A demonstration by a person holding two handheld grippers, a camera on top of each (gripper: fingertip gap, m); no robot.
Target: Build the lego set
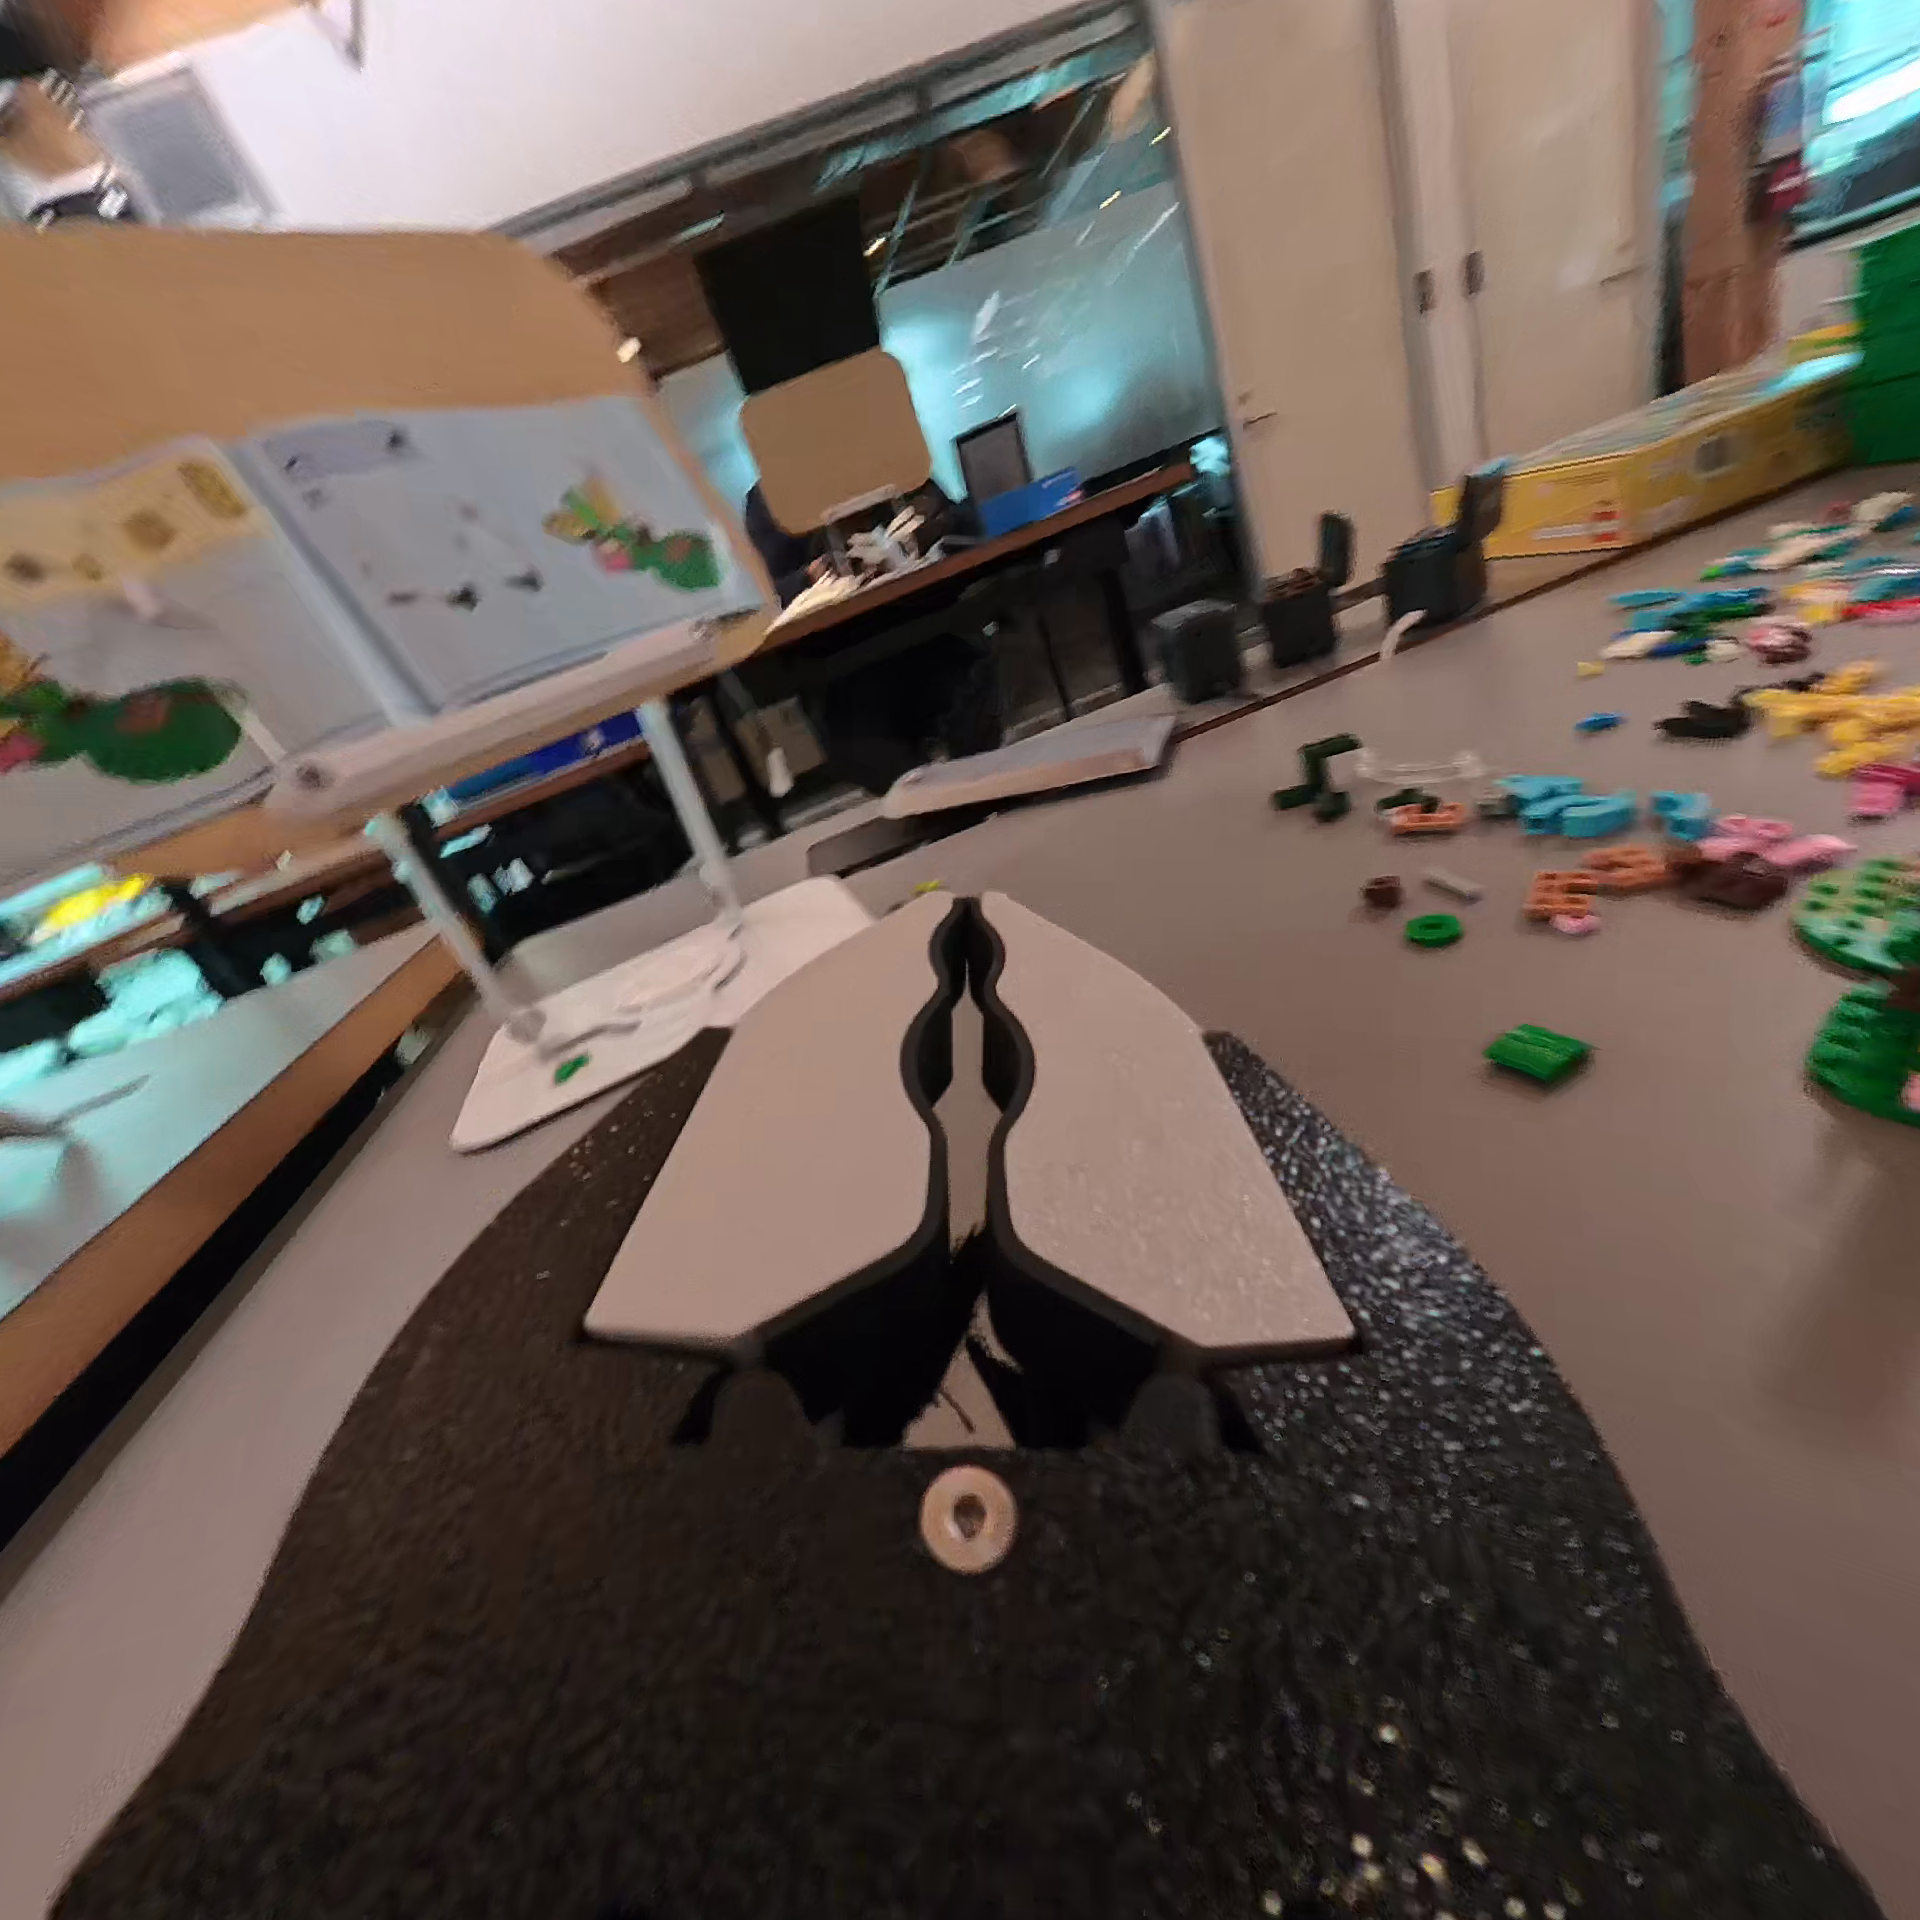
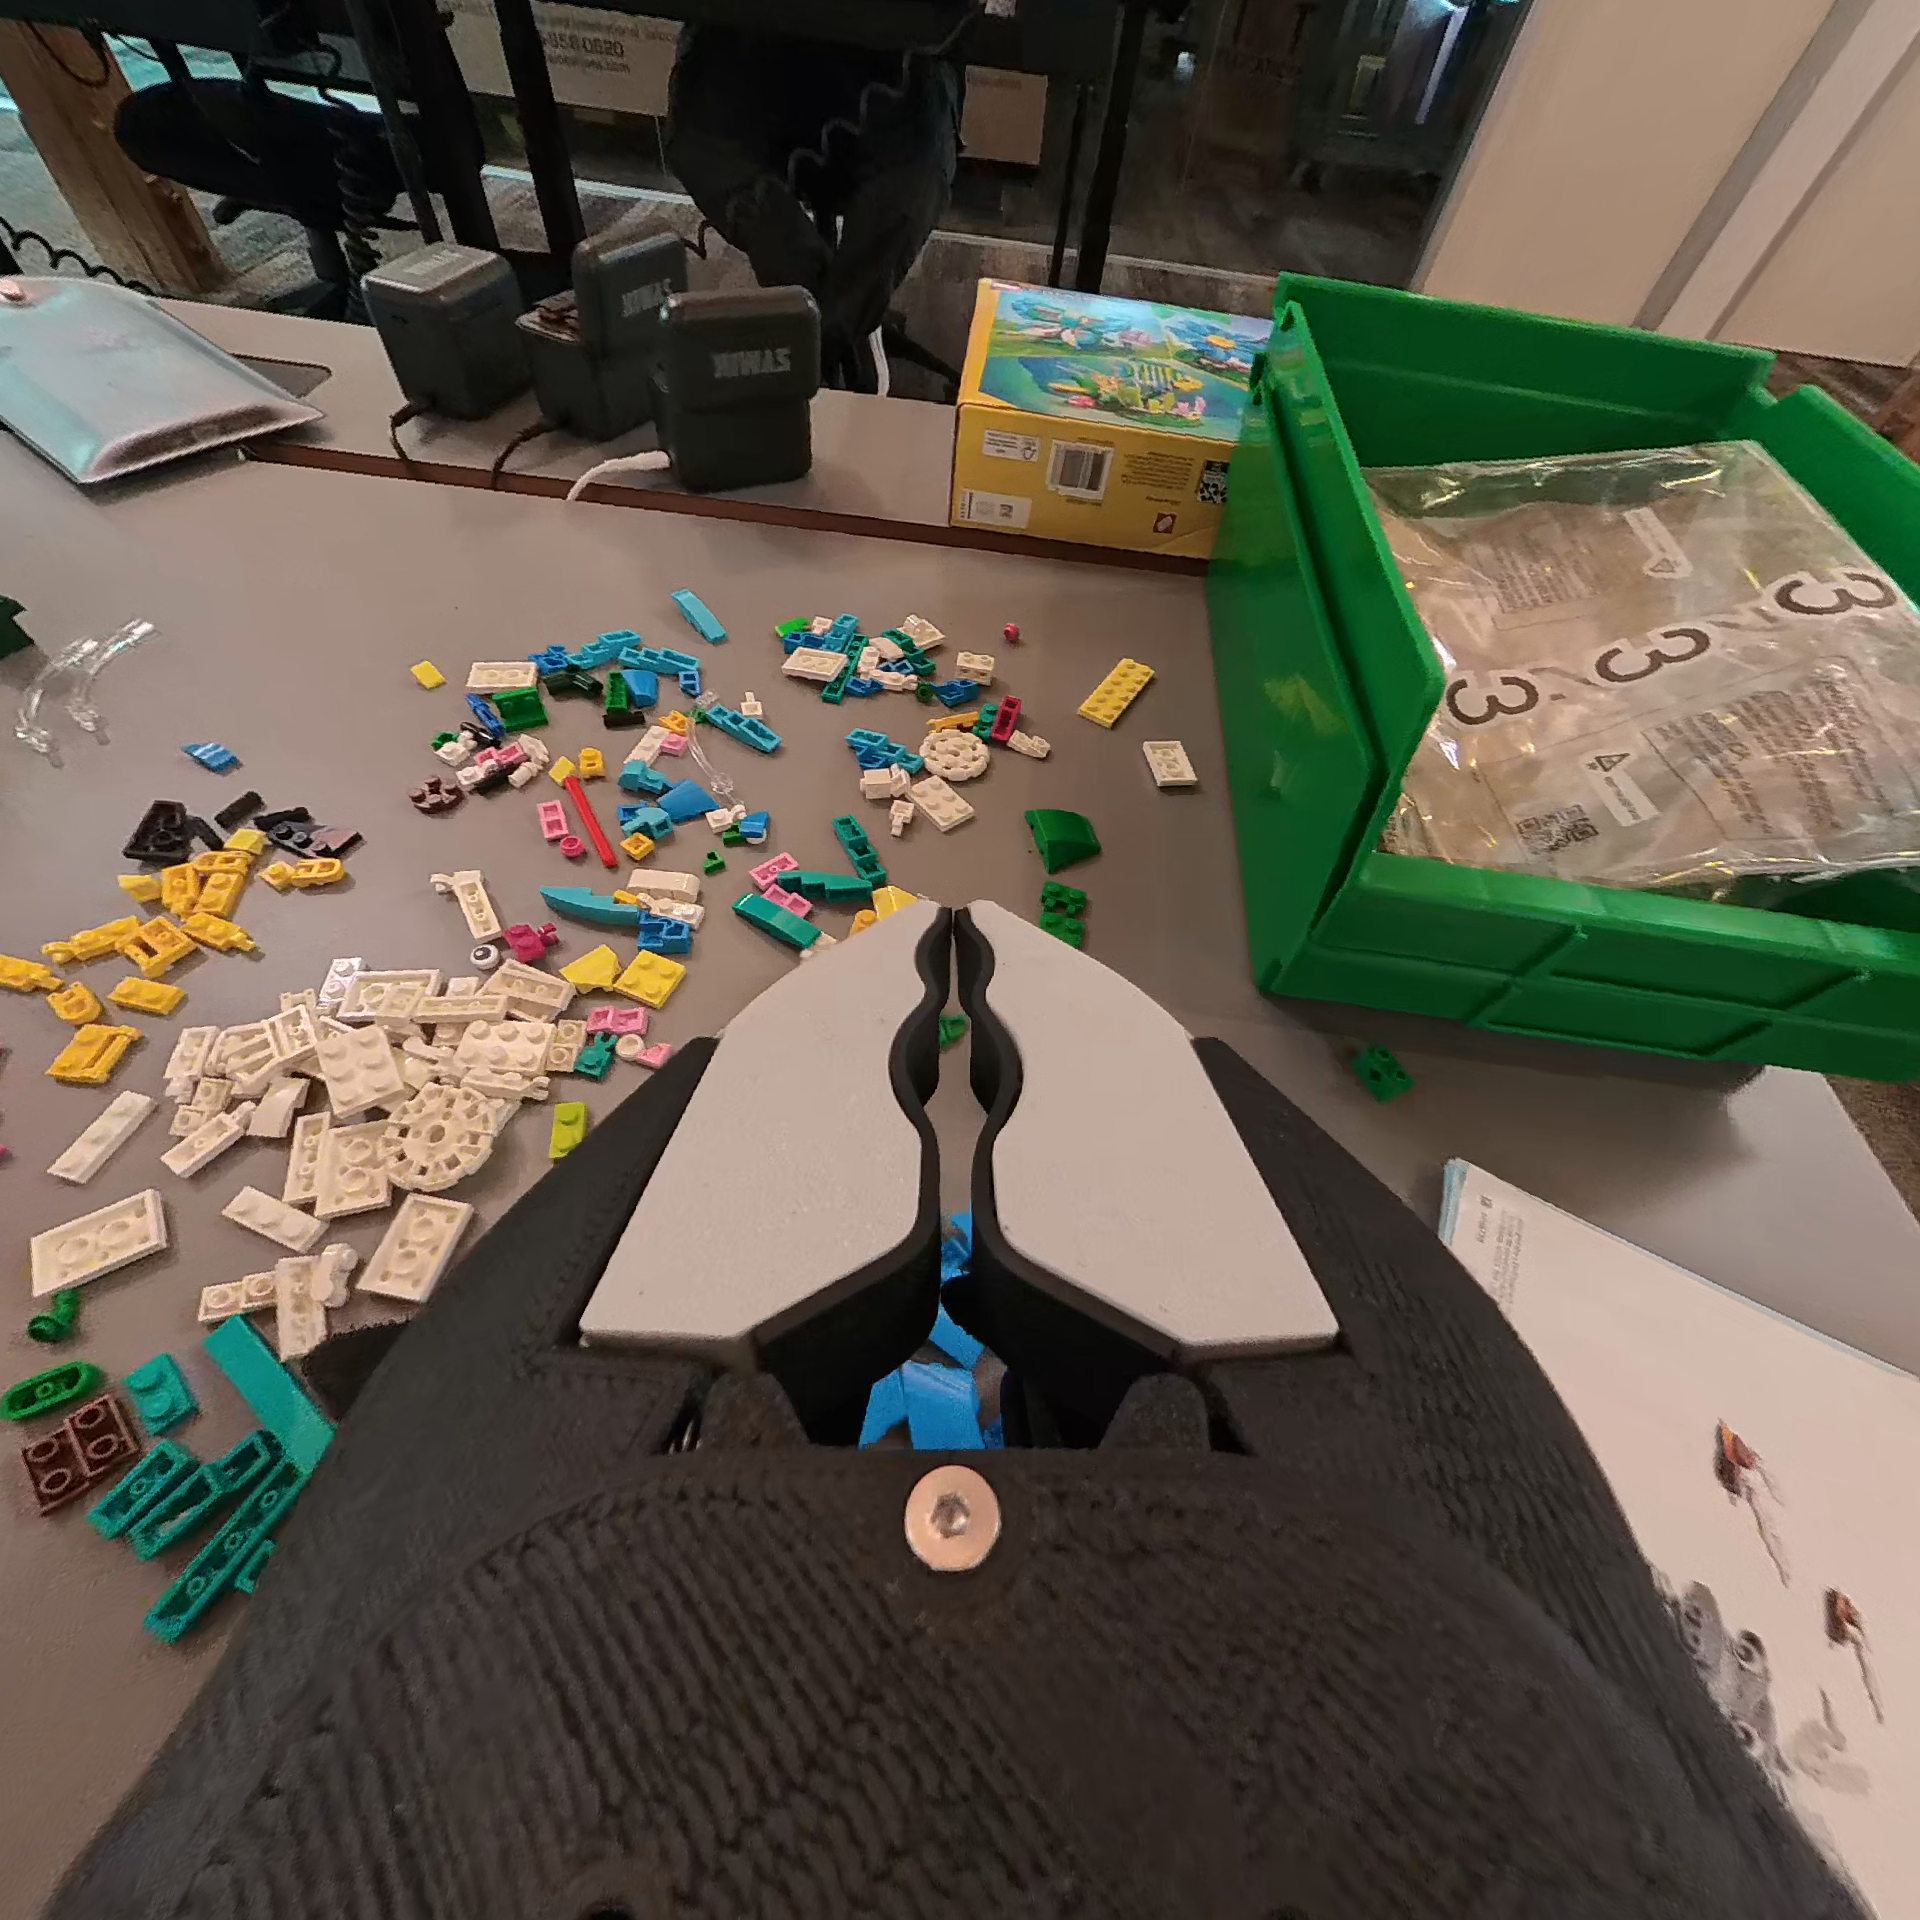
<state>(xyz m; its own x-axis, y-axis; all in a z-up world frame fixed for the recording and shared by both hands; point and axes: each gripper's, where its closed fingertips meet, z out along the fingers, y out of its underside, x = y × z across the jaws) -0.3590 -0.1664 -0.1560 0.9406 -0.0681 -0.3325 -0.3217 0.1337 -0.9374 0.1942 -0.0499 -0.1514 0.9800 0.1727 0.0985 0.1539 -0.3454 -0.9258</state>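
Loose multicoloured bricks [image 2: 582, 883] lie scattered on the grey table [image 2: 260, 582]; green bin [image 2: 1340, 748] at right. Left gripper [image 1: 968, 914] and right gripper [image 2: 953, 916]: fingers pressed together, holding nothing.

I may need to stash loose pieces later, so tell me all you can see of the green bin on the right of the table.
The green bin looks like glossy moulded plastic, open-topped, with ribbed outer walls and a lower front wall. It sits upright on the grey table, beside the yellow box. Inside lie clear, crinkled plastic bags with printing. Small green bricks lie near its base.
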